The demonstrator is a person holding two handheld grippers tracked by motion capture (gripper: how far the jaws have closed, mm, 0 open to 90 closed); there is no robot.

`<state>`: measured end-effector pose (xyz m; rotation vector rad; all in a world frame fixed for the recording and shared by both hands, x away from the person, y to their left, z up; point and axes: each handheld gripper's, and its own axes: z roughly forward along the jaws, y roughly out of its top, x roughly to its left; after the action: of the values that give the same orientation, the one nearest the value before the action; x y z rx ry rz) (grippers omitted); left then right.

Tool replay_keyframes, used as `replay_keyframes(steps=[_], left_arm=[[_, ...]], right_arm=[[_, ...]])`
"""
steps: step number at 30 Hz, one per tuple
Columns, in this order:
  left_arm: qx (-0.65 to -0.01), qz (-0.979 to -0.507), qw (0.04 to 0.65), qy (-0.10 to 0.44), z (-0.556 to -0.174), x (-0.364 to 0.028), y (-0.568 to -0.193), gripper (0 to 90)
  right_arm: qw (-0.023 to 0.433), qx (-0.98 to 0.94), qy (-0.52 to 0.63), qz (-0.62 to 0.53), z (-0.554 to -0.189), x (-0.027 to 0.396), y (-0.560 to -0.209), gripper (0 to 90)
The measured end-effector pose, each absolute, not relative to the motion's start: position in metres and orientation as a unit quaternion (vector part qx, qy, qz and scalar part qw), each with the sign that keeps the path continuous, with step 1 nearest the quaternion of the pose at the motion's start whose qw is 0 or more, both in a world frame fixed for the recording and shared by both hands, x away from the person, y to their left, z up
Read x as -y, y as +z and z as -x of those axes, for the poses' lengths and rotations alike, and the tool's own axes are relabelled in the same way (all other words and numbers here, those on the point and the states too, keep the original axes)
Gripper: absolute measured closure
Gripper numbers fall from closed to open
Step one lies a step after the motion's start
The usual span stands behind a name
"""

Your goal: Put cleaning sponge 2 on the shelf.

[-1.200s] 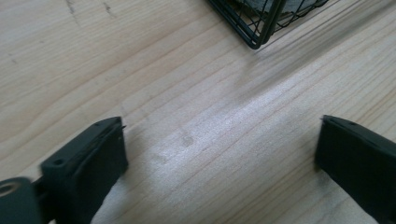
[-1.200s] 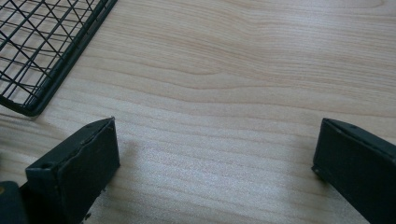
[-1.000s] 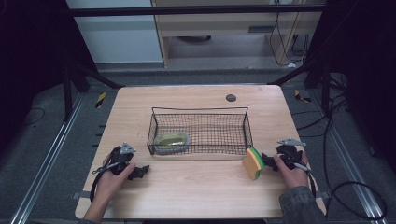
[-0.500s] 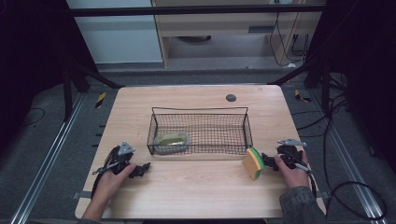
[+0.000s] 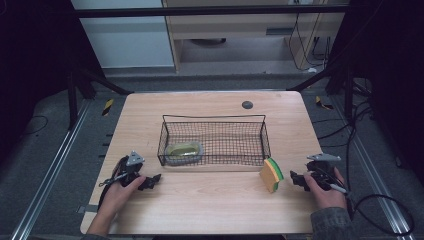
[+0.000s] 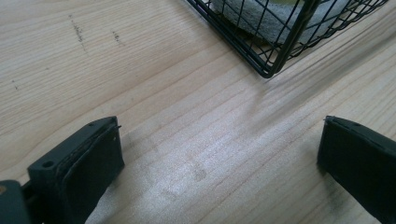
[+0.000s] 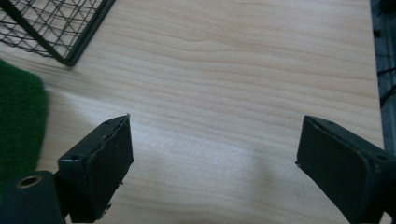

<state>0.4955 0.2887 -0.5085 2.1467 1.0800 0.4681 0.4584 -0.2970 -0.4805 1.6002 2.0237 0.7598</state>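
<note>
Wooden table [image 5: 210,200], right gripper [image 5: 298,179] jaws apart beside sponge [image 5: 271,174]

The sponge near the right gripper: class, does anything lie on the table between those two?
Nothing visible does. The sponge stands on edge in front of the wire basket, and bare wooden table separates it from the right gripper. That gripper's jaws, just closing a little, stand open with nothing between them.

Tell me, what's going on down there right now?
Both claws, left and right, open, empty. Sponge stands free beside basket. Nothing blocking.
</note>
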Motion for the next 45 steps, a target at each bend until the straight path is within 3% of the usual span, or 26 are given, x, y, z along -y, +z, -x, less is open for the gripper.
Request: replay_keyframes(steps=[7,15,21,28,45], left_arm=[[-0.419,-0.823,0.339,0.182,-0.496,-0.288,-0.509,0.0],[-0.436,-0.816,0.329,0.188,-0.502,-0.282,-0.507,0.0],[-0.439,-0.812,0.332,0.192,-0.501,-0.280,-0.508,0.0],[-0.436,-0.813,0.334,0.191,-0.499,-0.283,-0.509,0.0],[-0.440,-0.811,0.334,0.193,-0.499,-0.281,-0.509,0.0]], right_arm=[[0.229,-0.735,0.285,-0.572,-0.458,0.293,-0.460,17.7],[0.219,-0.742,0.256,-0.580,-0.464,0.293,-0.422,14.4],[0.210,-0.739,0.250,-0.589,-0.464,0.291,-0.401,17.4],[0.219,-0.757,0.255,-0.561,-0.451,0.267,-0.347,22.6],[0.168,-0.779,0.224,-0.561,-0.455,0.223,-0.333,15.0]])
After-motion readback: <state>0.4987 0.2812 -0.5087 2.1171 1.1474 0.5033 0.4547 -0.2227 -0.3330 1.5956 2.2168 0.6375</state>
